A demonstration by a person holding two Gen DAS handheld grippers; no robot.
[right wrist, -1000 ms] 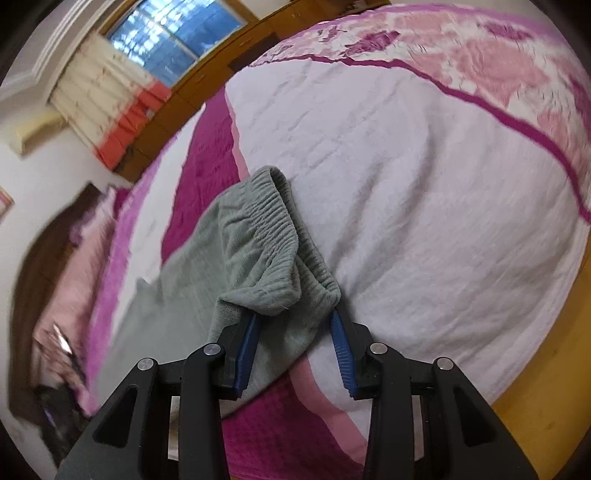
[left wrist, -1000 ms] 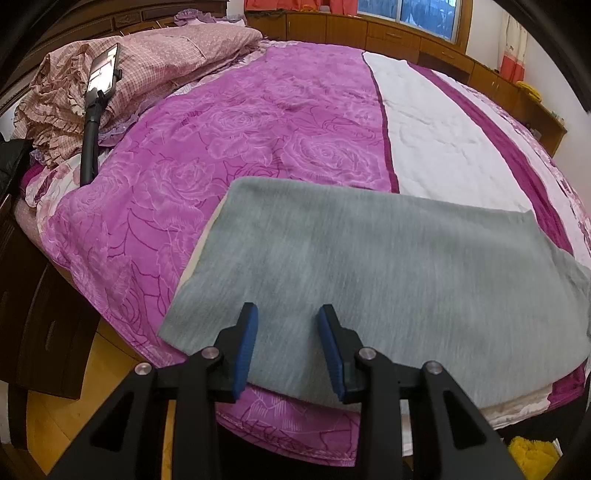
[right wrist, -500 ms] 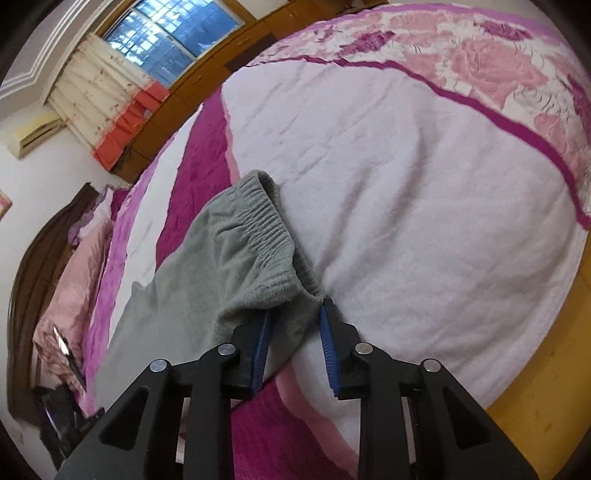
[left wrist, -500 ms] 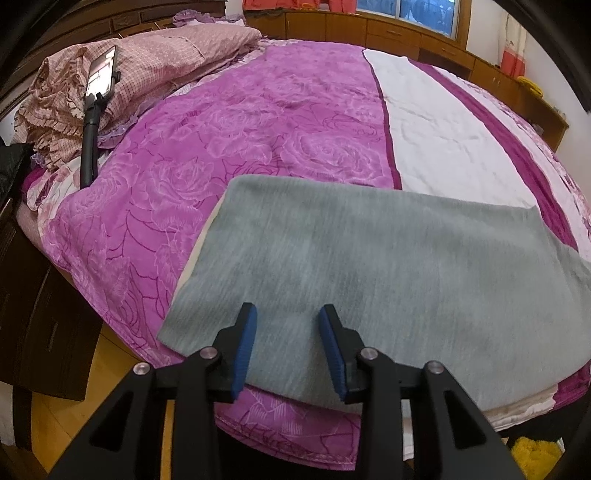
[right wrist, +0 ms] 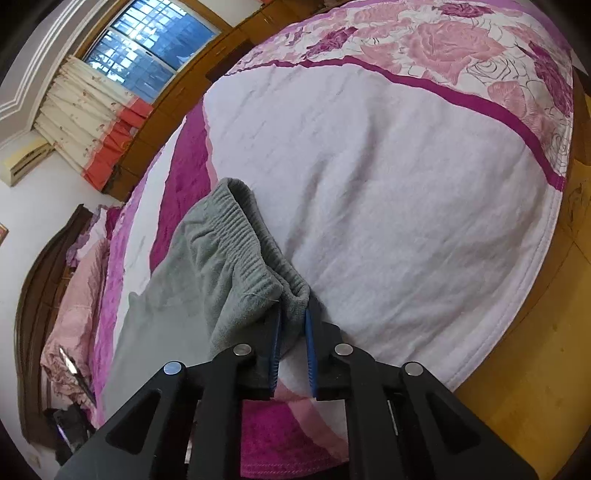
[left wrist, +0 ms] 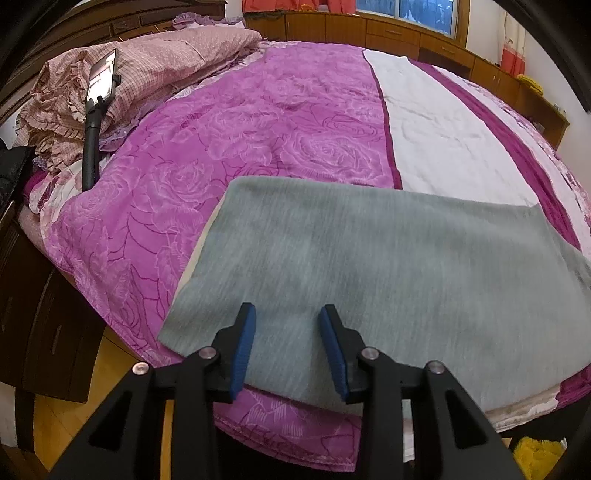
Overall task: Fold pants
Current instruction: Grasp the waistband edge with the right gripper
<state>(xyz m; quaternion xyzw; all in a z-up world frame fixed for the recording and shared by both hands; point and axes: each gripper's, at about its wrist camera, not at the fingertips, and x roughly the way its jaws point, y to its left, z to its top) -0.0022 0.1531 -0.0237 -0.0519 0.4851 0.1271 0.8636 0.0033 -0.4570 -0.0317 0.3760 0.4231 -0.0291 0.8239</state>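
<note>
Grey pants (left wrist: 369,266) lie flat across the near part of the bed in the left wrist view. My left gripper (left wrist: 288,317) is open, its blue pads just above the near hem of the leg end, holding nothing. In the right wrist view the elastic waistband (right wrist: 243,236) is bunched and lifted. My right gripper (right wrist: 293,314) is shut on the near corner of the waistband (right wrist: 295,291), with grey fabric pinched between the blue pads.
The bed has a purple rose-patterned cover (left wrist: 258,122) with a white strip (left wrist: 443,125). Pink pillows (left wrist: 155,62) and a phone on a black stick (left wrist: 99,81) are at the far left. Wooden floor (right wrist: 535,387) lies past the bed edge. Wooden cabinets (left wrist: 369,26) line the far wall.
My right gripper closed from open onto the waistband corner. My left gripper stayed open, and its view of the pants shifted only slightly.
</note>
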